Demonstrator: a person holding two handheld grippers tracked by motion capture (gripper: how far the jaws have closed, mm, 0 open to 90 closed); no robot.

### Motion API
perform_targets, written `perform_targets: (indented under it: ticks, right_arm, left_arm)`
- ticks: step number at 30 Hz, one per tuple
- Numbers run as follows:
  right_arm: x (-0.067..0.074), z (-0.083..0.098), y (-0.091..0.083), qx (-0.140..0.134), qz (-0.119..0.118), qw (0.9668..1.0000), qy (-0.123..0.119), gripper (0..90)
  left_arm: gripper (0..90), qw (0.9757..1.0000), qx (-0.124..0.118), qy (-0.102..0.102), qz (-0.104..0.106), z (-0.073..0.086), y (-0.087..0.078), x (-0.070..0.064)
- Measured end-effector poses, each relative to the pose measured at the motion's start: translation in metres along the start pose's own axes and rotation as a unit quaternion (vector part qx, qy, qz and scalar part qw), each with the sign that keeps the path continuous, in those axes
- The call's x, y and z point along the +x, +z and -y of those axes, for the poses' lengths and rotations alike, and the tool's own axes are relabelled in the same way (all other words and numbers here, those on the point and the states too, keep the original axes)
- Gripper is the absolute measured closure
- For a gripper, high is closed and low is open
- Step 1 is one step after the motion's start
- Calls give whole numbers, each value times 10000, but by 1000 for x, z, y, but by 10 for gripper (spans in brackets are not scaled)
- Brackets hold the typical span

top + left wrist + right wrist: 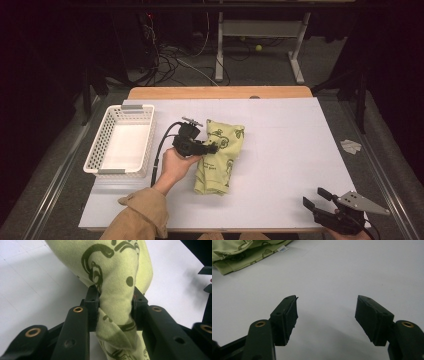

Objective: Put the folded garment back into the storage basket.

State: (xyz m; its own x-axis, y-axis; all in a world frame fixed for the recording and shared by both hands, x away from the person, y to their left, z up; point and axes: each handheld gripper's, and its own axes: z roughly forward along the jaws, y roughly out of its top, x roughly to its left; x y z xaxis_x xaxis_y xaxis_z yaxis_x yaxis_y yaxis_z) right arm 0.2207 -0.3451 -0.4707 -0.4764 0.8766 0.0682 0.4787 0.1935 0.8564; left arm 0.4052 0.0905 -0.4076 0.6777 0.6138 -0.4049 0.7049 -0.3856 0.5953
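A pale green printed cloth [222, 157] lies folded on the white table top [280, 150], a little left of the middle. My left gripper [212, 148] reaches over its left side and is shut on a bunched fold of that cloth [117, 290], with both pads pressed into the fabric. My right gripper [316, 198] rests near the front right corner, open, with bare table between its pads [287, 320]. The cloth's edge and small white tag [282, 249] show far off in the right gripper view.
A white slatted basket [121, 140] stands empty at the table's left edge. A crumpled white scrap [350, 146] lies on the floor to the right. Cables and a desk frame [260, 40] are beyond the far edge.
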Motion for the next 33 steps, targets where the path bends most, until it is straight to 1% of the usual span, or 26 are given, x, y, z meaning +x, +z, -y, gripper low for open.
perform_targets:
  ticks: [7,16,23,32,33]
  right_arm:
    - [0,0,0,-17,3,10000,-11,351]
    - [0,0,0,-16,5,10000,8,351]
    - [0,0,0,-22,4,10000,5,351]
    - [0,0,0,-23,-1,10000,5,351]
    - [0,0,0,-22,-1,10000,8,351]
  left_arm:
    - [643,10000,-9,38,-12,-3,-6,-2]
    - [643,10000,-49,-28,43,-2,-13,2]
    - [644,10000,-74,6,15,-4,-18,1]
    - [644,9999,-111,-52,20,-5,-24,4]
    - [644,9999,-137,-59,20,-5,-27,5]
